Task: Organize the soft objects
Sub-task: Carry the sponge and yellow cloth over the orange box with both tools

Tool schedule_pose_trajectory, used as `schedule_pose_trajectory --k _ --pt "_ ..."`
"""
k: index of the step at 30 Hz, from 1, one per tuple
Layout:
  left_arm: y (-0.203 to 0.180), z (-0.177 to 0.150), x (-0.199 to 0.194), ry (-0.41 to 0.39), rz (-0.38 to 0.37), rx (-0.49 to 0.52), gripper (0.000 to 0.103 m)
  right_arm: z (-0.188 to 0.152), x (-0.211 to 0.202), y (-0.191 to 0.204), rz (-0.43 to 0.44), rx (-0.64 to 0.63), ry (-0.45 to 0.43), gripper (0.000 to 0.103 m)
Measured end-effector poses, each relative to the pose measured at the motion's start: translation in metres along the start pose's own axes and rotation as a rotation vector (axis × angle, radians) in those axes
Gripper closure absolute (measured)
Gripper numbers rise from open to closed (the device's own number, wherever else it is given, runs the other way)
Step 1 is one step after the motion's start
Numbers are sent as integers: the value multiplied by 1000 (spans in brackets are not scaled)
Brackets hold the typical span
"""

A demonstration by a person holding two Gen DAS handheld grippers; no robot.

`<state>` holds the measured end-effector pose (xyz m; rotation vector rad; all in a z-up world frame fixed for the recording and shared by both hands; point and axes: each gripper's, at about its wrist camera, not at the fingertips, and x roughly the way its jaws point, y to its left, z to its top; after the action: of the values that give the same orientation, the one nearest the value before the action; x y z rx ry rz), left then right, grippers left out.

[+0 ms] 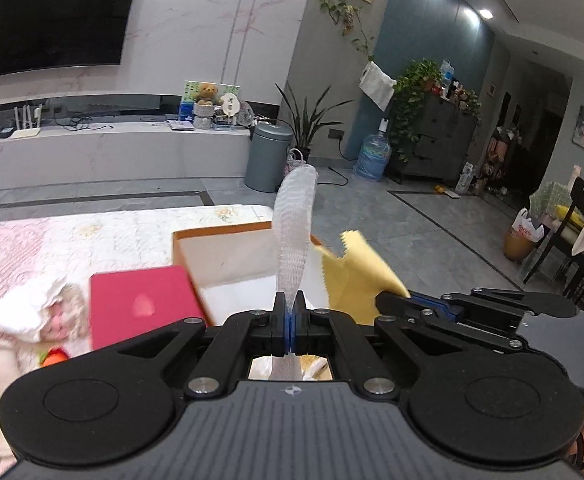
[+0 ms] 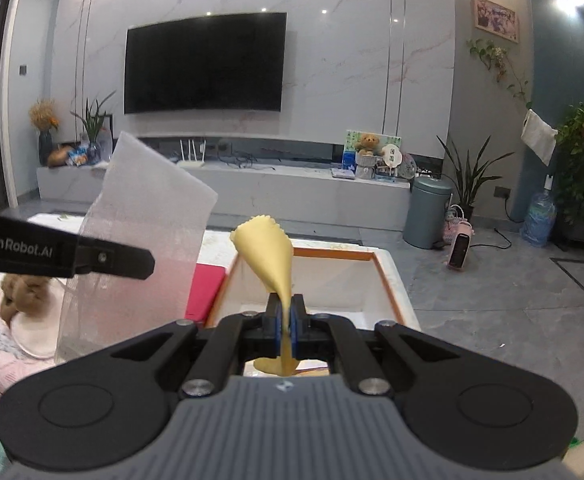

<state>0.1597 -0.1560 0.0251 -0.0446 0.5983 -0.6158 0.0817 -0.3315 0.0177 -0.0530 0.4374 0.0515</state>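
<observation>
My left gripper (image 1: 290, 307) is shut on a white mesh foam sheet (image 1: 295, 224) that stands up above the open white box with an orange rim (image 1: 219, 233). In the right wrist view the same sheet (image 2: 143, 240) hangs from the left gripper's finger at the left. My right gripper (image 2: 286, 312) is shut on a yellow cloth with zigzag edges (image 2: 269, 254), held over the box (image 2: 384, 276). The yellow cloth (image 1: 356, 272) and the right gripper (image 1: 396, 300) also show at the right of the left wrist view.
A red flat case (image 1: 143, 304) lies left of the box on a pink patterned cover (image 1: 31, 240). A plush toy on a white plate (image 2: 27, 308) sits at the left. A grey bin (image 2: 428, 212) and a small heater (image 2: 460, 248) stand on the floor.
</observation>
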Motion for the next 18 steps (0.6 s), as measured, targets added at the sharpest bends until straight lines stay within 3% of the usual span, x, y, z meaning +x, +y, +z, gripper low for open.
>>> schedule_pose_trajectory --k 7,18 --pt "-8 13 43 52 -20 -22 102 6 51 -41 -2 5 129 102" --pt "-2 -4 118 253 -77 -127 103 -17 126 -71 -19 -84 388 102"
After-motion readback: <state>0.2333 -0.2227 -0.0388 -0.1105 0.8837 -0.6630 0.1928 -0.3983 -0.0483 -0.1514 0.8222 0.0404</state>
